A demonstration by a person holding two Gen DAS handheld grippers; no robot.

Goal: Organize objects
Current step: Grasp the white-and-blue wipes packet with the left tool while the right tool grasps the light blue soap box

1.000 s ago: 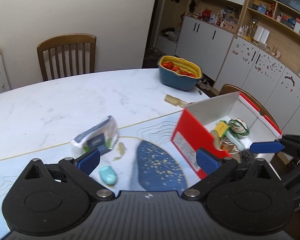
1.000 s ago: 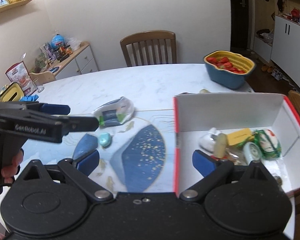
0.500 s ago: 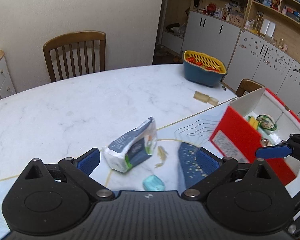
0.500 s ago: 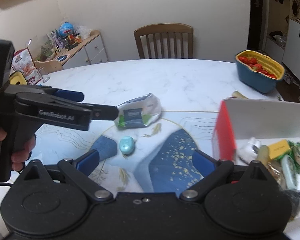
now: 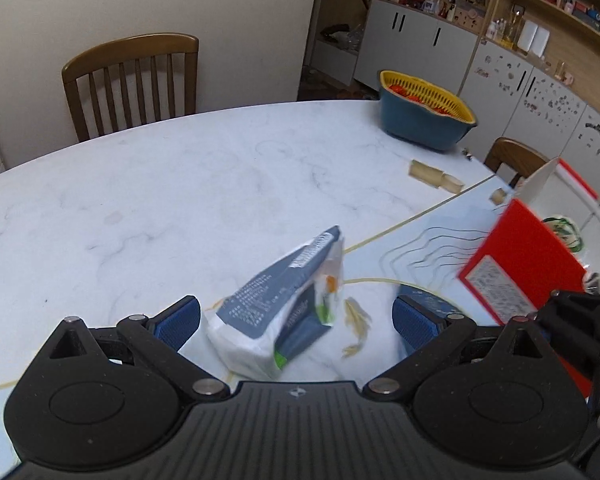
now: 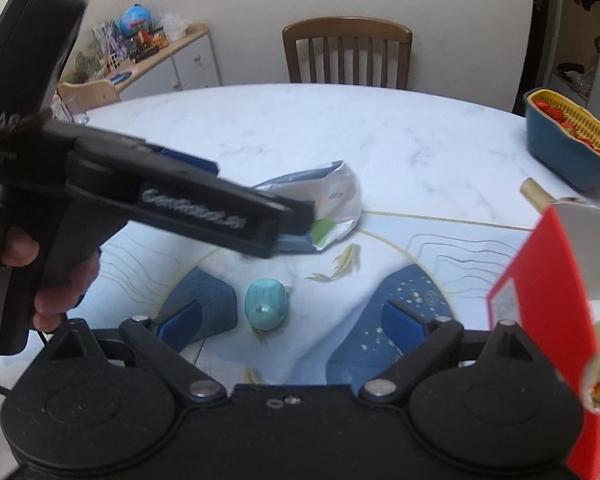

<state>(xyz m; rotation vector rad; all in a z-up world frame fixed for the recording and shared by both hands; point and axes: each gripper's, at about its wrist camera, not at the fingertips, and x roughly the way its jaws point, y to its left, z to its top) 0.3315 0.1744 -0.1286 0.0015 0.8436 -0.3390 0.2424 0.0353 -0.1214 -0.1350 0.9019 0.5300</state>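
A white and grey-blue tissue pack (image 5: 278, 314) lies on the patterned mat, tilted. My left gripper (image 5: 296, 320) is open around it; the pack sits nearer the left pad and no pad presses on it. In the right wrist view the same pack (image 6: 336, 200) shows behind the left gripper's near finger (image 6: 220, 212), held by a person's hand. A small teal egg-shaped object (image 6: 266, 309) lies on the mat between the pads of my right gripper (image 6: 292, 318). Its jaws are closing, still wide and clear of the object.
A red and white box (image 5: 524, 264) (image 6: 540, 300) with several items inside stands at the right. A blue basket with a yellow strainer (image 5: 424, 120) sits at the far table edge, a cork-coloured cylinder (image 5: 432, 176) near it. A wooden chair (image 5: 132, 80) stands behind the table.
Both grippers moved left and sank toward the table. The tissue pack now sits between the left fingers and the teal object between the right ones. The box slid toward the right edge.
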